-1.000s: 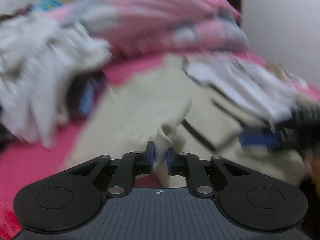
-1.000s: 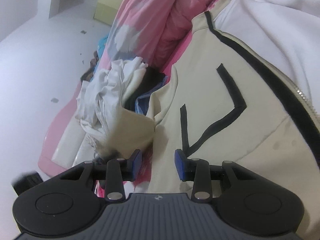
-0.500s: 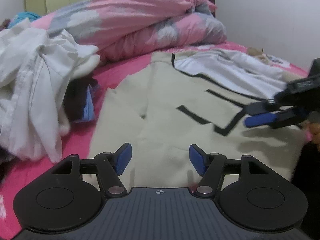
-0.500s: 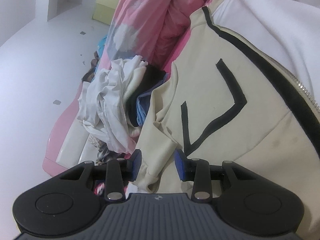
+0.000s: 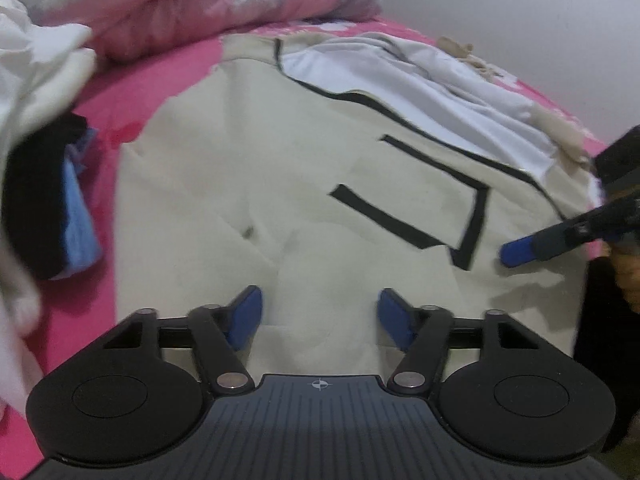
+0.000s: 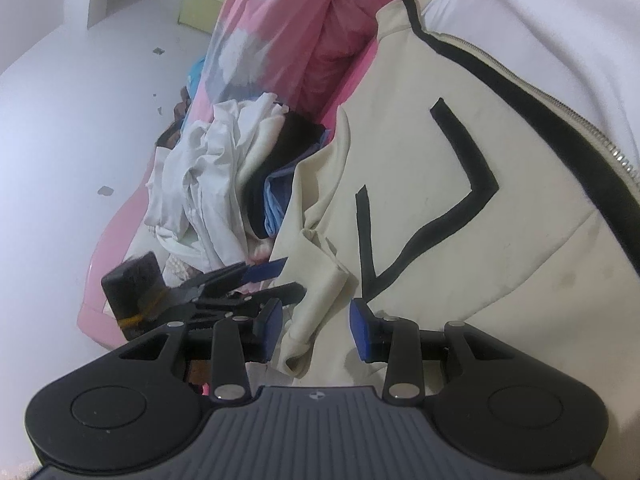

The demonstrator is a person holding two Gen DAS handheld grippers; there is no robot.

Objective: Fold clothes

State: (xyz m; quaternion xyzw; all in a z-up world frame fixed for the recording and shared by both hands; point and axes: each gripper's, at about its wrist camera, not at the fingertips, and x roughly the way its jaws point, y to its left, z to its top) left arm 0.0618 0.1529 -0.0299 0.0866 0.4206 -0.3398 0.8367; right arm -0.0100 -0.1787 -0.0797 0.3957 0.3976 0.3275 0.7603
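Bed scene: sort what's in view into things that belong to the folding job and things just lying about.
Part of the job:
cream jacket with black trim, spread on the bed
left gripper, open over the jacket
right gripper, open around a jacket fold

Lying about:
pink duvet
white clothes heap
blue and black garments
pink sheet

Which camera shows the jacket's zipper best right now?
The right wrist view: the zipper runs beside the black trim, its metal teeth sharp against the cream jacket. The left wrist view shows the jacket blurred; only the trim line shows, no teeth.
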